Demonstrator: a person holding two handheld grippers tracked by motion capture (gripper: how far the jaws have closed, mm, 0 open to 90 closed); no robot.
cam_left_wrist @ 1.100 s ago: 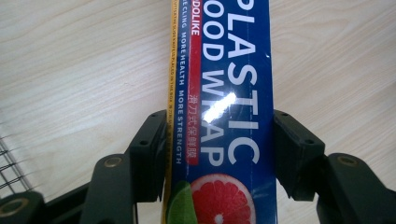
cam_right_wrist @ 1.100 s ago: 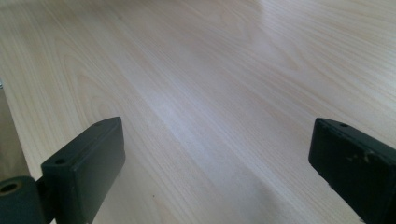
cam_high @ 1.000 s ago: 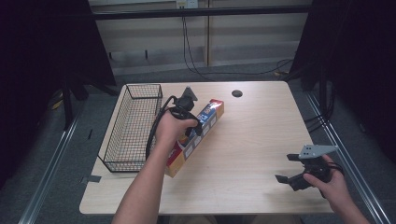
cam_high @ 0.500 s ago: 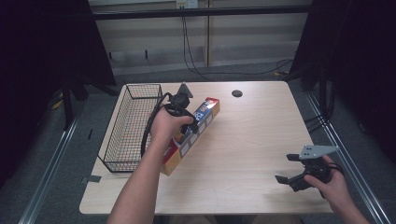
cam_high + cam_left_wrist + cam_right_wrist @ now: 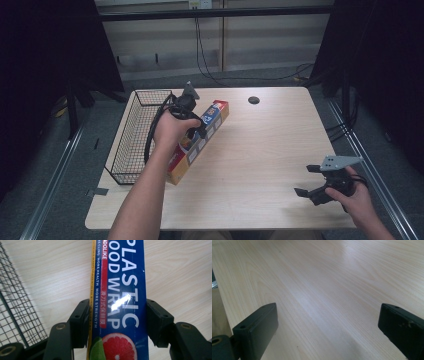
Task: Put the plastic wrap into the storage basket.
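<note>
- The left gripper (image 5: 117,322) was clamped across one long box of plastic wrap (image 5: 120,290), a black jaw pressed on each long side.
- In the high view the left hand (image 5: 172,127) covered the middle of the box (image 5: 212,117), hiding the grip itself.
- The box lay over the wooden table (image 5: 260,150), just beside the one wire basket (image 5: 132,145); whether its near end touched the tabletop could not be told.
- Its long axis ran diagonally, the far end pointing up and right toward a small dark round spot (image 5: 253,100), the near end toward the basket's near corner.
- The box's near end was cut off in the left gripper view.
- One other tool, the right gripper (image 5: 312,181), held nothing, jaws wide apart over bare wood near the table's right front corner.
- Two forearms entered from below.
</note>
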